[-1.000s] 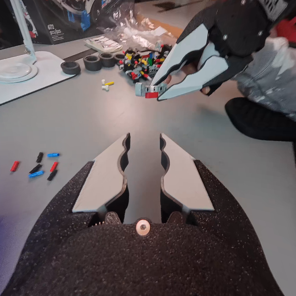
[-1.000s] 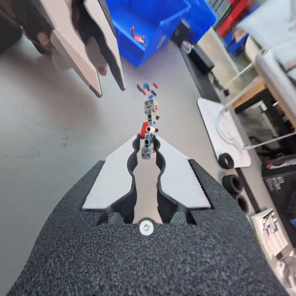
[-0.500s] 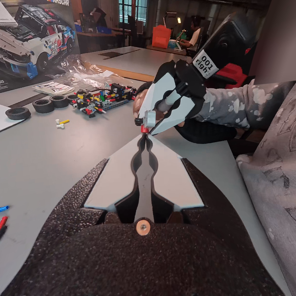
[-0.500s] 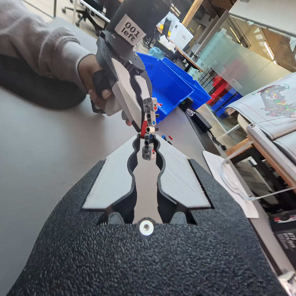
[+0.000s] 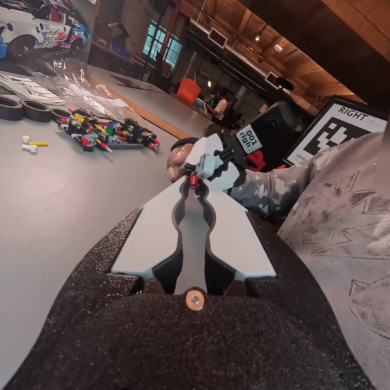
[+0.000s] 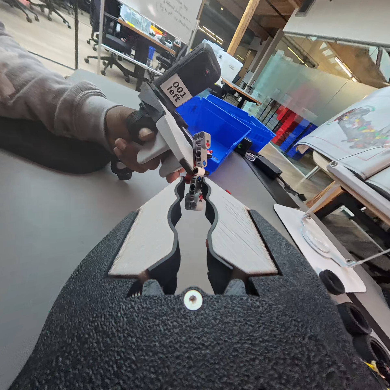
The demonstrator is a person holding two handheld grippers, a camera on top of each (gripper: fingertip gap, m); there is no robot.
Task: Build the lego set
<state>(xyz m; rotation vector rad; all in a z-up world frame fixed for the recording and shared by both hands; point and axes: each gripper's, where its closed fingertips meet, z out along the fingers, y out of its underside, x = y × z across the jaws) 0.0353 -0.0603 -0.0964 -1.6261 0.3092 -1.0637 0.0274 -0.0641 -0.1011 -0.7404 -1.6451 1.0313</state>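
Setting: a grey tabletop (image 5: 63,211) in a workshop, seen from two hand-held grippers raised above it and pointing at each other.

Right gripper (image 6: 193,185): its pale grey fingers are closed almost fully, clamped on the lower end of a slim light-grey Lego beam subassembly with blue and red pins (image 6: 197,168), which stands upright out of the tips.

Left gripper (image 5: 193,185): its fingers are drawn nearly together, pinching a small red cylindrical Lego pin (image 5: 193,181) at the very tips.

What has changed: a second ago the left gripper was wide open and empty over the table, well apart from the right one. Half a second ago it had closed at the red piece. Now both tools are tilted up higher, and the grip on both sides is unchanged.

Contact: the red pin touches the underside of the grey beam, just beside a short black pin (image 5: 188,167) that sticks out of the beam's end.

Meaning for the task: the two grippers seem to be working the red pin at the beam; whether it is being seated or pulled cannot be told.

Main model: a partly built multicoloured Lego car chassis (image 5: 107,133) lies on the table well apart, beside loose black rubber tyres (image 5: 35,109).

Spare parts: white and yellow small Lego pieces (image 5: 31,144) lie near the chassis.
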